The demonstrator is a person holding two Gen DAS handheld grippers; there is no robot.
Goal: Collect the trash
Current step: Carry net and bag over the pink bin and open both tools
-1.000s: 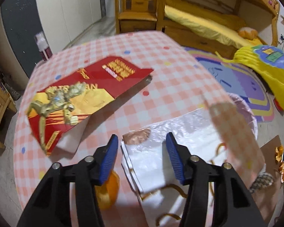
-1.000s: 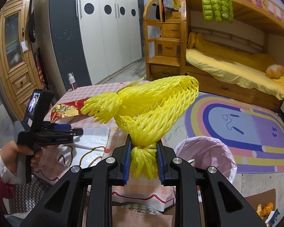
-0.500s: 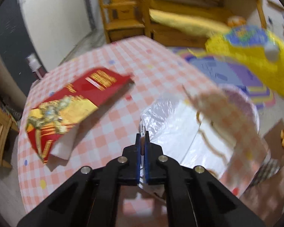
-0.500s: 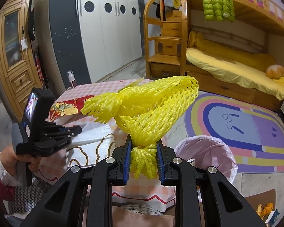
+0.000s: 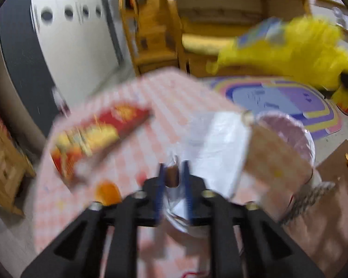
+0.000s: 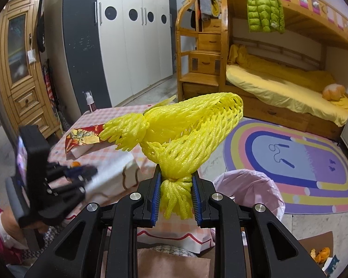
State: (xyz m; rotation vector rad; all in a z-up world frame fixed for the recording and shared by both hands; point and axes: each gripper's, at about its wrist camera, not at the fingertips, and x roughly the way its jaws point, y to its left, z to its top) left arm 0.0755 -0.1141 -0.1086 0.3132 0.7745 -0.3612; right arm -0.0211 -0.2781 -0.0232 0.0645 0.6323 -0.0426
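My left gripper point(image 5: 172, 169) has a bunched corner of the clear white plastic bag point(image 5: 220, 143) between its blue pads, and the jaws are opening. In the right wrist view the bag point(image 6: 113, 171) stretches from the left gripper point(image 6: 81, 173) over the checked table point(image 6: 118, 113). My right gripper point(image 6: 176, 180) is shut on the knot of a yellow foam fruit net point(image 6: 185, 134), held in the air above a pink-lined bin point(image 6: 250, 190). A red and gold packet point(image 5: 97, 136) and an orange peel point(image 5: 107, 192) lie on the table.
The bin point(image 5: 287, 134) stands just off the table's right edge. A spray bottle point(image 6: 90, 102) is at the table's far corner. Cardboard with peels point(image 6: 320, 254) lies on the floor at lower right. A coloured rug point(image 6: 301, 162) and a bunk bed lie beyond.
The left gripper closed on the bag's edge, then lifted and drew it up off the table; its jaws now stand wider around bunched plastic. The right gripper and the net stayed still.
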